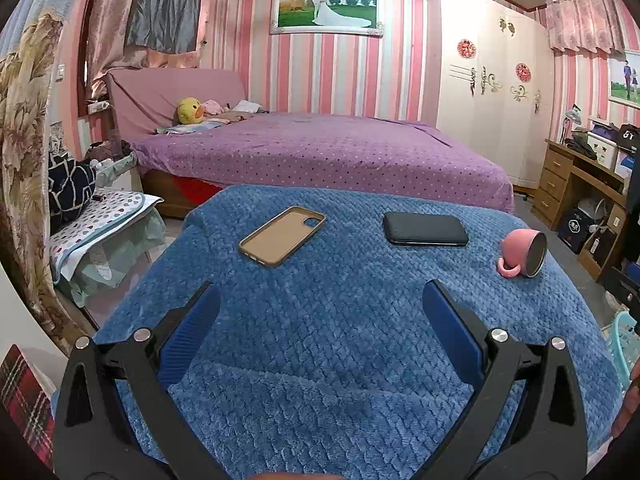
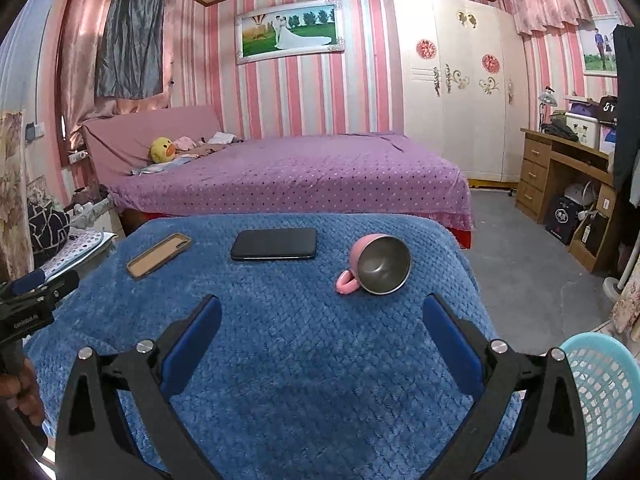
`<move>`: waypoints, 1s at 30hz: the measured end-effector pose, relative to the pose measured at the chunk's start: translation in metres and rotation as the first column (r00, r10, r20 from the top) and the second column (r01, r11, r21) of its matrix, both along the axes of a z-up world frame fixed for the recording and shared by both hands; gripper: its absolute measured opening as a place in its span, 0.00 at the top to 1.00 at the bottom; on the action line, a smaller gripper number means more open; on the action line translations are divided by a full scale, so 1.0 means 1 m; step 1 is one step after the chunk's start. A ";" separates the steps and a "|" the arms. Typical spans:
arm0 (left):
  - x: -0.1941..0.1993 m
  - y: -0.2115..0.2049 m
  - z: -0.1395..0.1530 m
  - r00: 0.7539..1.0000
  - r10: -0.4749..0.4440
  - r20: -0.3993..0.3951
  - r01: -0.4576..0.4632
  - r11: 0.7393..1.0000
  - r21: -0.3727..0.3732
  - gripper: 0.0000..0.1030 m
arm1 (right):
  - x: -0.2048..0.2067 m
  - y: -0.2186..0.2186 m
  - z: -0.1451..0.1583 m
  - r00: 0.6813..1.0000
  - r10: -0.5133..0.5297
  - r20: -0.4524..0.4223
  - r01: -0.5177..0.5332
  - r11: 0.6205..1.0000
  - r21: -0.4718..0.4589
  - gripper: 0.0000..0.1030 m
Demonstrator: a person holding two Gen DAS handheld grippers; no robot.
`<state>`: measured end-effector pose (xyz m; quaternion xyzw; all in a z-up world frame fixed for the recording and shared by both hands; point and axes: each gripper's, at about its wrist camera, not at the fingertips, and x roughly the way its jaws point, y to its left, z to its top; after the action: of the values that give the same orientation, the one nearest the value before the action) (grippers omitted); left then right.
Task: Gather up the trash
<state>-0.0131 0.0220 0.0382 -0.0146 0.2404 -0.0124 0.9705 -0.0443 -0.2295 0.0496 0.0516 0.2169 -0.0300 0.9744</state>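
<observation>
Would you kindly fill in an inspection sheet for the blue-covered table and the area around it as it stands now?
Surface: blue blanket covers the table; no crumpled trash visible on it.
Job's things: light blue basket at the right of the table, contents not visible.
Clutter: tan phone case lying inner side up; black phone flat; pink mug tipped on its side, steel inside facing the right wrist camera.
Grippers: left gripper open, empty; right gripper open, empty.
Cables: nothing seen.
Surroundings: purple bed beyond the table, white wardrobe, wooden desk at right.
</observation>
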 end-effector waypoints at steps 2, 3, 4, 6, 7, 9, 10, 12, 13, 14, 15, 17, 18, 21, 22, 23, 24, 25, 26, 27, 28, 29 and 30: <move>0.000 -0.001 0.000 1.000 -0.001 -0.002 0.001 1.000 0.001 0.05 | -0.001 -0.001 0.001 1.000 0.004 0.000 -0.004 1.000 -0.001 0.05; 0.000 -0.002 -0.001 1.000 -0.002 -0.003 0.002 1.000 0.004 0.05 | -0.001 -0.001 0.001 1.000 0.005 0.000 -0.005 1.000 -0.001 0.05; 0.000 -0.004 -0.001 1.000 -0.004 -0.003 0.004 1.000 0.006 0.05 | -0.002 -0.001 0.001 1.000 0.005 0.001 -0.005 1.000 -0.001 0.05; -0.001 -0.006 -0.002 1.000 -0.008 -0.003 0.008 1.000 0.006 0.05 | -0.002 -0.002 0.002 1.000 0.004 0.003 -0.004 1.000 0.001 0.05; -0.001 -0.007 -0.002 1.000 -0.010 -0.002 0.010 1.000 0.006 0.05 | -0.002 -0.002 0.002 1.000 0.005 0.003 -0.005 1.000 0.000 0.05; -0.001 -0.010 -0.002 1.000 -0.013 -0.001 0.013 1.000 0.007 0.05 | -0.002 -0.003 0.002 1.000 0.002 0.005 -0.002 1.000 -0.002 0.05; -0.001 -0.011 -0.001 1.000 -0.015 -0.001 0.015 1.000 0.006 0.05 | -0.003 -0.003 0.002 1.000 0.001 0.005 -0.001 1.000 -0.003 0.05; -0.001 -0.013 -0.002 1.000 -0.019 -0.002 0.019 1.000 0.008 0.05 | -0.004 -0.005 0.002 1.000 -0.003 0.006 0.003 1.000 -0.007 0.05; -0.001 -0.013 -0.002 1.000 -0.021 -0.003 0.021 1.000 0.008 0.05 | -0.004 -0.006 0.002 1.000 -0.003 0.006 0.003 1.000 -0.007 0.05; -0.001 -0.014 -0.002 1.000 -0.023 -0.003 0.023 1.000 0.007 0.05 | -0.004 -0.008 0.002 1.000 -0.005 0.006 0.006 1.000 -0.009 0.05; -0.001 -0.014 -0.001 1.000 -0.024 -0.004 0.024 1.000 0.006 0.05 | -0.004 -0.009 0.002 1.000 -0.007 0.006 0.007 1.000 -0.009 0.05; -0.001 -0.015 -0.001 1.000 -0.024 -0.003 0.024 1.000 0.005 0.05 | -0.004 -0.011 0.003 1.000 -0.010 0.005 0.010 1.000 -0.007 0.05; -0.001 -0.015 0.000 1.000 -0.024 -0.002 0.024 1.000 0.003 0.05 | -0.004 -0.012 0.003 1.000 -0.011 0.005 0.011 1.000 -0.005 0.05; -0.002 -0.015 0.000 1.000 -0.025 -0.003 0.025 1.000 0.003 0.05 | -0.004 -0.014 0.002 1.000 -0.011 0.001 0.011 1.000 -0.006 0.05; -0.002 -0.016 0.000 1.000 -0.027 -0.003 0.027 1.000 0.003 0.05 | -0.004 -0.014 0.002 1.000 -0.010 0.000 0.010 1.000 -0.006 0.05; -0.002 -0.016 0.001 1.000 -0.027 -0.002 0.027 1.000 0.004 0.05 | -0.004 -0.014 0.002 1.000 -0.009 -0.001 0.009 1.000 -0.007 0.05; -0.002 -0.016 0.001 1.000 -0.027 -0.001 0.027 1.000 0.004 0.05 | -0.004 -0.013 0.002 1.000 -0.008 0.000 0.008 1.000 -0.008 0.05; -0.002 -0.016 0.001 1.000 -0.028 -0.001 0.028 1.000 0.003 0.05 | -0.004 -0.013 0.002 1.000 -0.008 0.000 0.008 1.000 -0.010 0.05; -0.003 -0.015 0.001 1.000 -0.027 0.000 0.027 1.000 0.002 0.05 | -0.004 -0.013 0.002 1.000 -0.008 0.002 0.009 1.000 -0.010 0.05; -0.003 -0.015 0.001 1.000 -0.027 0.000 0.027 1.000 0.002 0.05 | -0.004 -0.013 0.003 1.000 -0.008 0.004 0.008 1.000 -0.010 0.05; -0.003 -0.015 0.002 1.000 -0.027 0.001 0.027 1.000 0.002 0.05 | -0.004 -0.012 0.002 1.000 -0.008 0.004 0.008 1.000 -0.010 0.05; -0.003 -0.016 0.002 1.000 -0.026 0.002 0.026 1.000 0.002 0.05 | -0.004 -0.011 0.002 1.000 -0.007 0.004 0.007 1.000 -0.012 0.05; -0.003 -0.016 0.002 1.000 -0.027 0.003 0.027 1.000 0.001 0.05 | -0.004 -0.011 0.001 1.000 -0.008 0.002 0.008 1.000 -0.013 0.05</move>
<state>-0.0163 0.0063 0.0404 -0.0107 0.2393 -0.0253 0.9706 -0.0479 -0.2404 0.0510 0.0461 0.2154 -0.0351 0.9748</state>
